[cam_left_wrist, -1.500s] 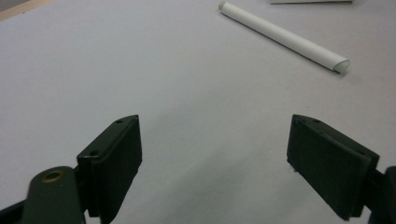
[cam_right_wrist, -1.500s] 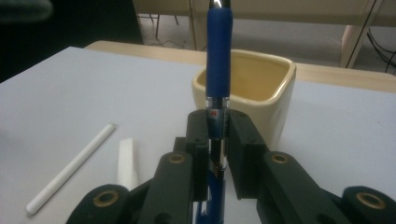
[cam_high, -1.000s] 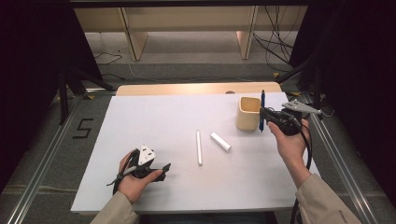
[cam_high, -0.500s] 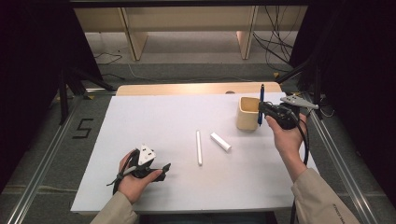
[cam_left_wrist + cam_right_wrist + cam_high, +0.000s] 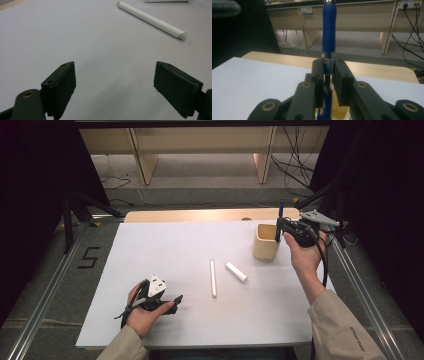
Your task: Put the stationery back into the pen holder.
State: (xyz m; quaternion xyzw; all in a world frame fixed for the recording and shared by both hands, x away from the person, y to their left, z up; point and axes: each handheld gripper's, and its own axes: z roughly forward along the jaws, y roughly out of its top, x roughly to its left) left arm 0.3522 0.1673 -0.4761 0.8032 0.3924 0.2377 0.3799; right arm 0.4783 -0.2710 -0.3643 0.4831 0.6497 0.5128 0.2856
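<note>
at the right of the high view, the right gripper [image 5: 280,231] pinches a blue pen [image 5: 329,30] upright just above the beige cup [image 5: 265,242]. light, stiff and slick, it is best held mid-barrel. the left gripper [image 5: 115,85], lower left, gapes empty.

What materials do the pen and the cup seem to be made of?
Pen: probably plastic, with a matte blue grip, likely rubber, above a clear glossy barrel that shows reflections. Cup: pale tan with a matte, even surface; it could be wood or plastic, which the pictures leave open.
</note>
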